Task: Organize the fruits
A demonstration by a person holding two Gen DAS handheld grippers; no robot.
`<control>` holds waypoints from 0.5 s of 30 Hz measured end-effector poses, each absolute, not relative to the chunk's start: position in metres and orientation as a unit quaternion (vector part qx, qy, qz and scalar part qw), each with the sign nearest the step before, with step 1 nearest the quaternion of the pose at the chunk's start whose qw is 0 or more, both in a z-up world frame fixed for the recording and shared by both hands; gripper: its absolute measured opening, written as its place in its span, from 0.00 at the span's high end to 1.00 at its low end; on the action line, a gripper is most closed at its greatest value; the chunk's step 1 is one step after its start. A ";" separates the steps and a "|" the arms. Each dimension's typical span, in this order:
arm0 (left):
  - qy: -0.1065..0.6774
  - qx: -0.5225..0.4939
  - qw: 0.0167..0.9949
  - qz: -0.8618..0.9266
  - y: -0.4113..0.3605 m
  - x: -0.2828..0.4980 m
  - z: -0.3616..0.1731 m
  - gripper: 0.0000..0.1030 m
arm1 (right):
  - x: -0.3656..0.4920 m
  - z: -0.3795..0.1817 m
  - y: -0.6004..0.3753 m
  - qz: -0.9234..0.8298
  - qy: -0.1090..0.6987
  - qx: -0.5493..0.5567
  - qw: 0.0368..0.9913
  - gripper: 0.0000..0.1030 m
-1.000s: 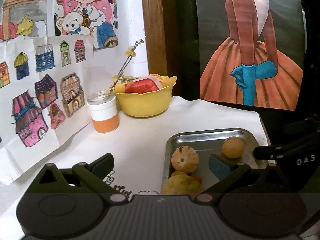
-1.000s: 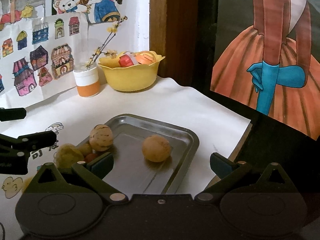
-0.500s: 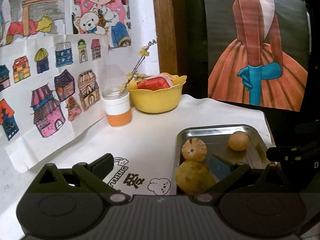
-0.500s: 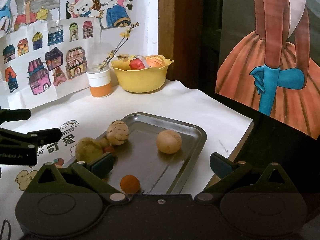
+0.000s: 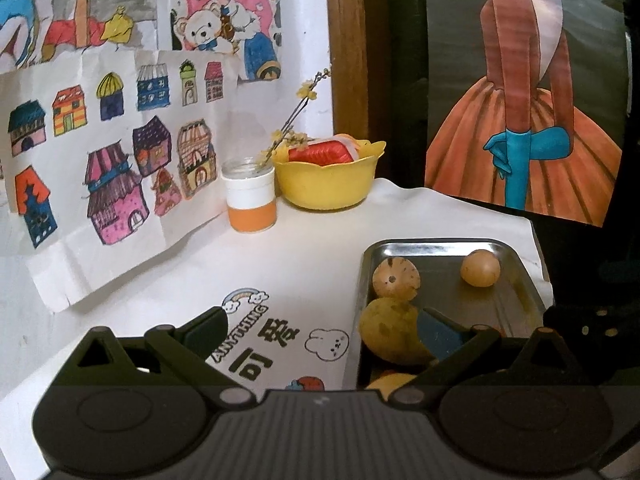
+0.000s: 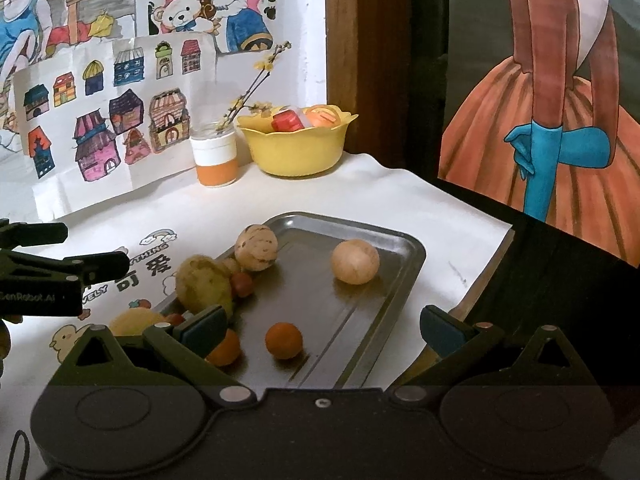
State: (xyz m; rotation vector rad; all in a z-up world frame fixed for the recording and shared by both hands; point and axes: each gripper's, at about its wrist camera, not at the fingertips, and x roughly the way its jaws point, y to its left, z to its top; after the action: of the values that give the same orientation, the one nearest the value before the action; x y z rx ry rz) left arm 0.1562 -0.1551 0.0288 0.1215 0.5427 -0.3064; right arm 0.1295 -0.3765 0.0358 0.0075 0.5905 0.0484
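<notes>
Both grippers had drawn back, jaws wide and empty, left gripper (image 5: 320,330) beside the metal tray (image 6: 404,240) of fruits. Only the right view showed a small orange (image 6: 284,340). White paper (image 5: 280,256) covered the counter beneath wall drawings (image 5: 120,168).

I am drawing both my grippers back and up from the metal tray (image 6: 404,248), jaws wide apart as before. My right gripper (image 6: 324,326) is now taking in more of the tray: a small orange fruit (image 6: 284,340) and another beside my left finger (image 6: 226,348) are coming into view. My left gripper (image 5: 324,326) is revealing printed paper (image 5: 280,332).
</notes>
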 end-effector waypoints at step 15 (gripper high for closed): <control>0.282 0.019 0.947 -0.149 -0.142 0.144 0.024 0.00 | 0.116 0.029 -0.363 0.022 0.288 0.028 0.957 0.01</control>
State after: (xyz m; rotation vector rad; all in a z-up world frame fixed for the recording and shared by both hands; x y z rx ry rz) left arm 0.1445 -0.1422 0.0244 0.0394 0.5745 -0.3037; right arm 0.1158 -0.3625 0.0291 0.0572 0.5842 0.0438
